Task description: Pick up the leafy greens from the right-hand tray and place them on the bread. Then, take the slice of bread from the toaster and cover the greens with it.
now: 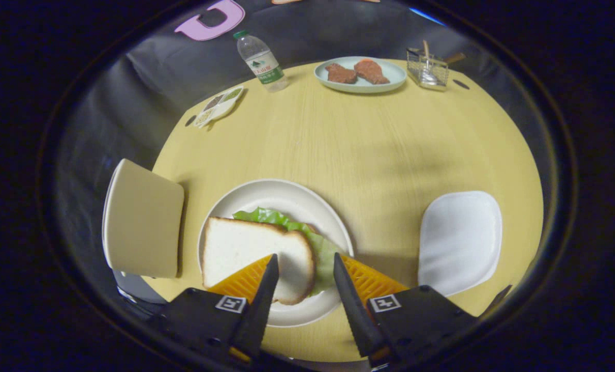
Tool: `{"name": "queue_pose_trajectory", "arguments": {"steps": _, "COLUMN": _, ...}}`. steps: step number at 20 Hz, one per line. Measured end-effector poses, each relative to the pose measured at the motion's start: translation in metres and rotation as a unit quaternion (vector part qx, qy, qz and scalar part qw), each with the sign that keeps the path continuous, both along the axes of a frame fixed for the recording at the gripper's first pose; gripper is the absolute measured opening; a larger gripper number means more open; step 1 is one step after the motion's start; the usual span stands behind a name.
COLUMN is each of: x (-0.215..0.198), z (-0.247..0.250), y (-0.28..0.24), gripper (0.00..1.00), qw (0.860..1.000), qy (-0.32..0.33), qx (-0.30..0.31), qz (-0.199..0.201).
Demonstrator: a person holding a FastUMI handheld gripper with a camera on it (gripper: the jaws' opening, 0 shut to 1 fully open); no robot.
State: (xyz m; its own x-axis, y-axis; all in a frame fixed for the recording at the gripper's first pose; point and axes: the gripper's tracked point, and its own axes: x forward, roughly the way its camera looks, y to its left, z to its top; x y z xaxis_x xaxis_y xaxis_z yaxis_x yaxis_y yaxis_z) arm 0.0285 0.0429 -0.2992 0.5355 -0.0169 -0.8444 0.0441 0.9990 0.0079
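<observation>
A slice of white bread [253,253] lies on top of leafy greens [317,245] on a round white plate [286,199]. The greens stick out past the slice at its far and right sides. My gripper [303,260] hovers over the near right part of the slice, open, with a wide gap between its fingers [266,289]. Nothing is held; the bread's near edge and a bit of the greens show through the gap. To the right of the plate lies an empty white tray [461,240]. A cream toaster [142,219] stands to the left of the plate.
At the far side of the yellow round table [379,150] stand a water bottle [261,61], a pale plate with two pieces of meat [360,74], a small wire basket [427,70] and a small divided dish [219,105].
</observation>
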Motion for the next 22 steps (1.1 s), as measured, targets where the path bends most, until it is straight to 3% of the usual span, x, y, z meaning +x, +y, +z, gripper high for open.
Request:
{"name": "queue_pose_trajectory", "arguments": {"steps": 3, "x": 0.006, "z": 0.036, "y": 0.003, "gripper": 0.86, "qw": 0.997, "qy": -0.073, "qx": 0.005, "qz": 0.001}}
{"name": "queue_pose_trajectory", "arguments": {"steps": 6, "x": 0.022, "z": 0.091, "y": -0.005, "gripper": 0.99, "qw": 0.984, "qy": -0.178, "qx": 0.005, "qz": 0.005}}
{"name": "queue_pose_trajectory", "arguments": {"steps": 14, "x": 0.015, "z": 0.250, "y": -0.023, "gripper": 0.98, "qw": 0.914, "qy": -0.402, "qx": -0.020, "qz": 0.050}}
{"name": "queue_pose_trajectory", "arguments": {"steps": 17, "x": 0.004, "z": 0.291, "y": -0.027, "gripper": 0.98, "qw": 0.891, "qy": -0.448, "qx": -0.040, "qz": 0.068}}
{"name": "queue_pose_trajectory", "arguments": {"steps": 22, "x": -0.016, "z": 0.325, "y": -0.033, "gripper": 0.98, "qw": 0.866, "qy": -0.490, "qx": -0.053, "qz": 0.084}}
